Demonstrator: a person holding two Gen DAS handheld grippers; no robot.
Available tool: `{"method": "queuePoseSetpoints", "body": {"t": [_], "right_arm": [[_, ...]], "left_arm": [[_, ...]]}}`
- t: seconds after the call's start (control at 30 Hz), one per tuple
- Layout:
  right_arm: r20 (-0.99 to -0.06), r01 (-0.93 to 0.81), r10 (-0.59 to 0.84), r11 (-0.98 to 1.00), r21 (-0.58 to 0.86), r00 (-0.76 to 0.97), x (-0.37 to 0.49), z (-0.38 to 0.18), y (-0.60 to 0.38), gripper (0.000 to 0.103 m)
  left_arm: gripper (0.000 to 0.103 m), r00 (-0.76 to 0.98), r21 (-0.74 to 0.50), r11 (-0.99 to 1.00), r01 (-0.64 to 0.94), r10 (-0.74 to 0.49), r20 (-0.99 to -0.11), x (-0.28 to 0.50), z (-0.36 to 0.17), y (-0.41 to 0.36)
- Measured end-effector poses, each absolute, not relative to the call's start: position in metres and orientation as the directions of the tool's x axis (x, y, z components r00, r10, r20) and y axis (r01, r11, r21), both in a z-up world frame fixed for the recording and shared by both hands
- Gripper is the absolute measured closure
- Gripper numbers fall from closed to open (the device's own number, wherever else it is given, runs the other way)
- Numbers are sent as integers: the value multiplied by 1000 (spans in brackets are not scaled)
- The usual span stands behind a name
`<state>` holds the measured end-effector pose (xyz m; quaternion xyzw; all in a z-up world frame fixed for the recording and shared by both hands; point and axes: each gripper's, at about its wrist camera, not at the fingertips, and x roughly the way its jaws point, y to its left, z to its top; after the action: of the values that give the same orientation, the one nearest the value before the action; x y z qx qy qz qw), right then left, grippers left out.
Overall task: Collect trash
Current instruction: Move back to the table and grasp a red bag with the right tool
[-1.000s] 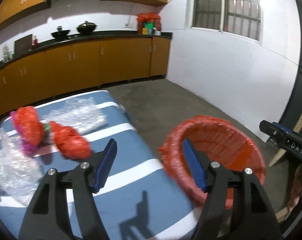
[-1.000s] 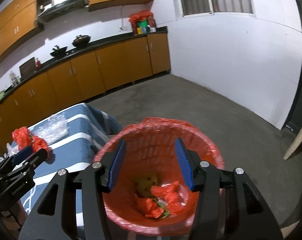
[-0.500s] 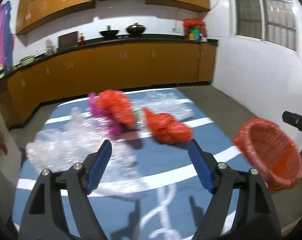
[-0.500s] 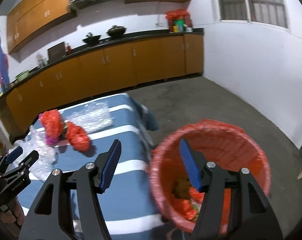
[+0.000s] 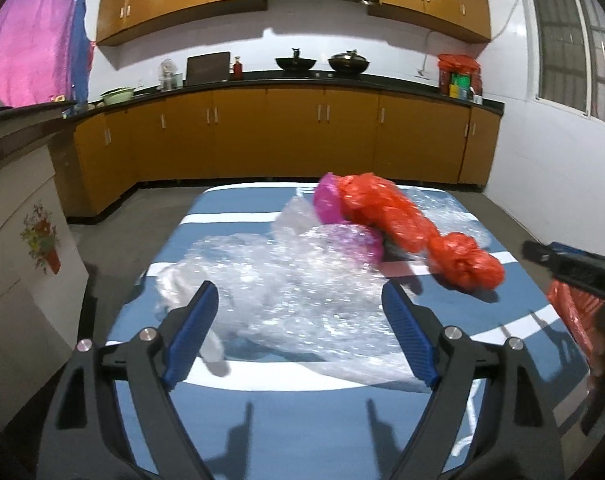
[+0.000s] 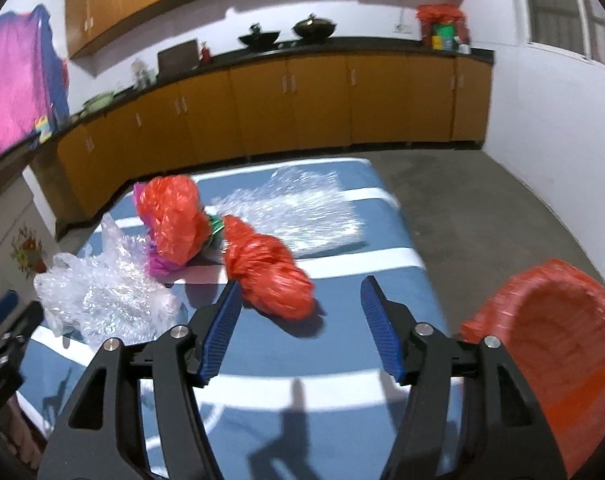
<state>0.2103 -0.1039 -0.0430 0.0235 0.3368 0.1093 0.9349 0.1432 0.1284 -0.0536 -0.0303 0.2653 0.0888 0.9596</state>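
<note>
On a blue table with white stripes (image 5: 302,420) (image 6: 334,344) lie a crumpled clear bubble-wrap heap (image 5: 286,292) (image 6: 102,292), a large red plastic bag (image 5: 382,208) (image 6: 170,216) over a pink bag (image 5: 330,204), and a smaller red bag (image 5: 466,264) (image 6: 270,276). My left gripper (image 5: 302,332) is open and empty, just short of the bubble-wrap heap. My right gripper (image 6: 298,328) is open and empty, right before the smaller red bag. The red trash basket (image 6: 550,340) (image 5: 570,312) stands off the table's right side.
A flat bubble-wrap sheet (image 6: 302,208) lies at the table's far end. Orange cabinets under a black counter (image 5: 286,80) line the back wall. A white cupboard with a flower sticker (image 5: 26,248) stands left. Bare concrete floor (image 6: 482,208) lies right of the table.
Both grippers have swung left, away from the red basket and toward the table. The left now faces the bubble-wrap heap, the right the smaller red bag. Both stay open.
</note>
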Motion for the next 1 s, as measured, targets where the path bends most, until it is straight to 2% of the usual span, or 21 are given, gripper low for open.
{"method": "queuePoseSetpoints", "body": {"t": [0.13,0.5,0.67,0.83,1.0], "right_arm": [[-653,-207,216,974,93,726,238,-59,-81,31],[-738,-226,167,974,21,654,286,-92,-54,28],[-753,-248,188,968,34,630,289,-99,-56,46],[-733,-248,200,968,44,650,280,-95,-60,51],[-700,-234,219,969,76,680,263,-86,-71,52]], "left_arm": [[19,841,-24,978,-207,166,-515,144,-55,142],[18,827,-39,977,-209,155,-541,158,-68,150],[18,816,-50,982,-185,125,-565,168,-76,143],[18,802,-57,984,-169,103,-588,178,-82,137],[19,783,-53,986,-156,91,-615,189,-88,129]]}}
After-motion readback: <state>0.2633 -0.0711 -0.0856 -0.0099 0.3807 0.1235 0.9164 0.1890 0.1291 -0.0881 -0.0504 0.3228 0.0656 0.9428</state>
